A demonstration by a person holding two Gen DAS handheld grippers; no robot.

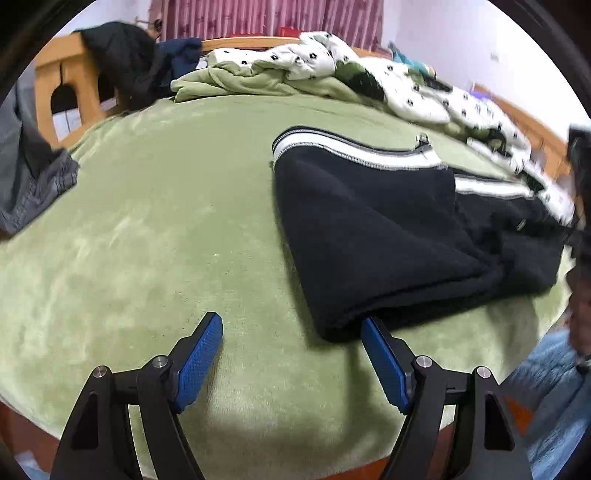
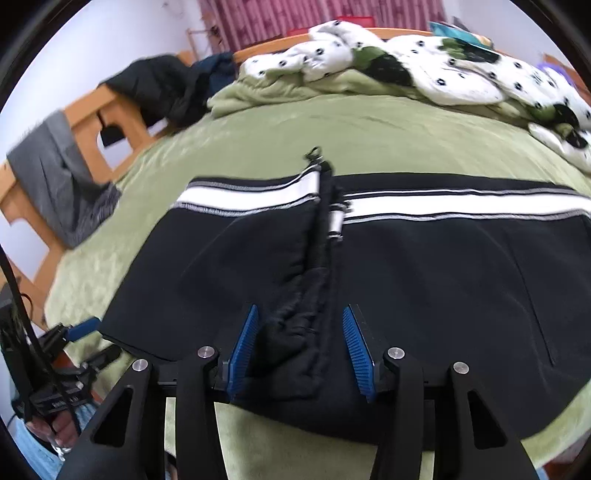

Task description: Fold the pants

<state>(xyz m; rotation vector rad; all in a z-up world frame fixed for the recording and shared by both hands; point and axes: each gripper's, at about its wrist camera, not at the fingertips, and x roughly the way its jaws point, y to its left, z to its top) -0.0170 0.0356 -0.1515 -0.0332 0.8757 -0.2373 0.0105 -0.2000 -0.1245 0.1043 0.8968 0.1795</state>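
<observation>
Black track pants point(image 2: 406, 266) (white side stripe) folded over on green bed blanket point(image 1: 147, 221). Left gripper point(image 1: 291, 332) spread wide at folded corner, holding nothing. Right gripper point(image 2: 299, 325) spread, straddling bunched waistband point(image 2: 295, 332), not pinching.

pants point(image 2: 424, 266): black, with a white stripe edged in grey stitching along the far side
bed cover point(image 1: 166, 229): soft moss green, plain
quilt point(image 1: 424, 92): white, dotted with small black marks, green patches showing through
curtain point(image 1: 266, 18): pink-red with darker vertical stripes
bed frame point(image 1: 66, 77): orange-tan wood
draped jacket point(image 1: 122, 62): black, a navy piece beside it
grey garment point(image 2: 62, 177): mid grey, faintly ribbed
left gripper point(image 1: 291, 325) pads: bright blue on black arms
right gripper point(image 2: 299, 314) pads: blue, ridged, black arms
</observation>
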